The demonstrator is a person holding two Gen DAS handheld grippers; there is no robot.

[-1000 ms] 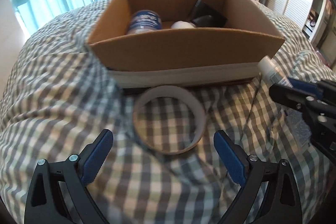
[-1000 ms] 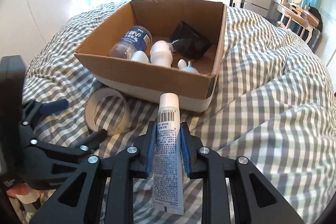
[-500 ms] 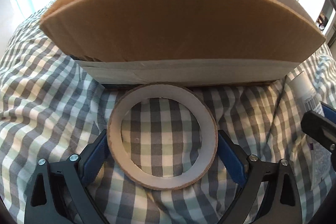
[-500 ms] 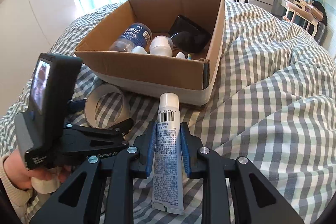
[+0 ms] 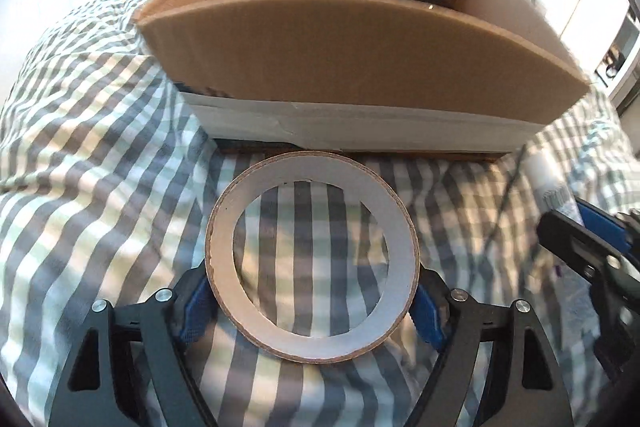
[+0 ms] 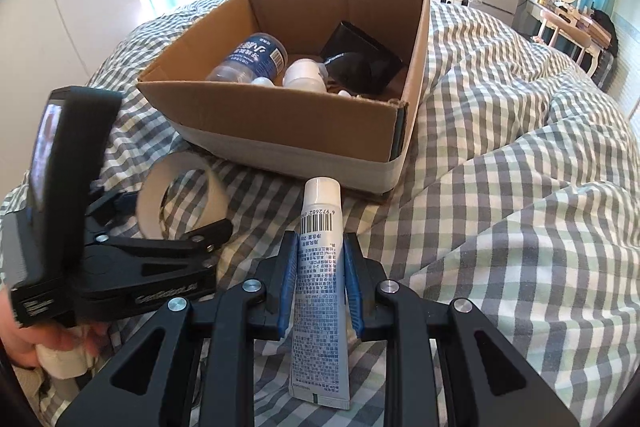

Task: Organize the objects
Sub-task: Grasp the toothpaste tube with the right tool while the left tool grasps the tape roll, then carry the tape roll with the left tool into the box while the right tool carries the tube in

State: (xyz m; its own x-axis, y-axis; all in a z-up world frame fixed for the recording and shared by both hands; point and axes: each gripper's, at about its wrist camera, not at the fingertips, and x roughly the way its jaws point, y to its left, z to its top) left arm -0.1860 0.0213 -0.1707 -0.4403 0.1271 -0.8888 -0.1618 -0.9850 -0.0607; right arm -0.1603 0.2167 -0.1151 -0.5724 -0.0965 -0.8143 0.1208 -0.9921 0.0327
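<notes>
My left gripper [image 5: 312, 301] is shut on a roll of tape [image 5: 400, 247], a wide white cardboard ring, held just above the checked bedspread in front of the cardboard box [image 5: 360, 59]. The roll also shows in the right wrist view [image 6: 216, 195], between the left gripper's fingers [image 6: 208, 231]. My right gripper [image 6: 320, 267] is shut on a white tube [image 6: 320, 259] with a barcode, cap pointing at the box [image 6: 288, 123]. The tube's cap [image 5: 548, 179] shows at the right of the left wrist view.
The box holds a blue-labelled bottle [image 6: 252, 59], a white bottle [image 6: 302, 75] and a black pouch [image 6: 360, 59]. The checked bedspread [image 6: 500, 147] rises in folds to the right. Curtains, a TV and furniture stand beyond the bed.
My left gripper has closed on the tape roll and lifted it slightly; the box's inside shows again. My right gripper holds the tube as before.
</notes>
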